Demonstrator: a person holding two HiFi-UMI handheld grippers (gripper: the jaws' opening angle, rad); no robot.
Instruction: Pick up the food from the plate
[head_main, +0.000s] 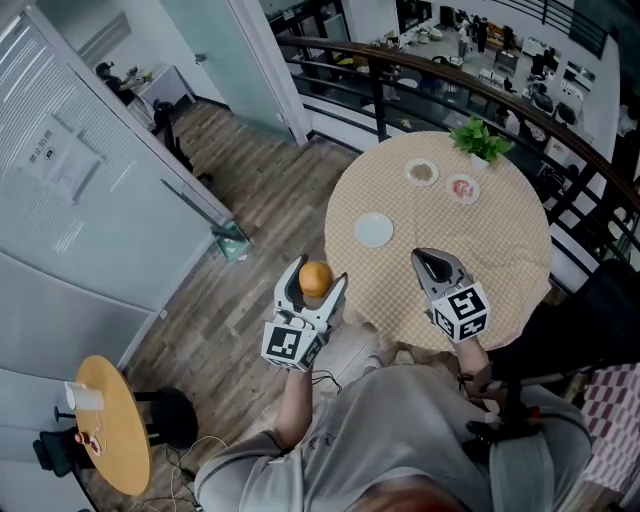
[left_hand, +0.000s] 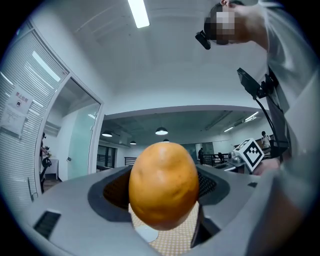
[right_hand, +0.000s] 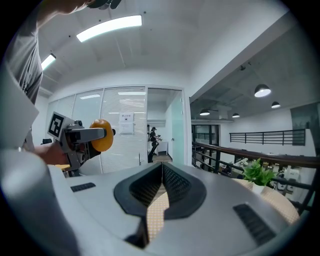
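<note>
Food, a smooth orange egg-shaped piece, sits clamped upright between the half-spread jaws of the left gripper, clear and left of the round white plate, while the right gripper, closed and empty, hovers nearer that plate.

The left tool is held level, jaws clamped on orange food; right tool alongside, jaws together.

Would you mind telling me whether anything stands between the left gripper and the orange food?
Nothing does: the left gripper is shut on the orange food, with a jaw pressed against each side, and holds it in the air beside the round table, off the white plate.
</note>
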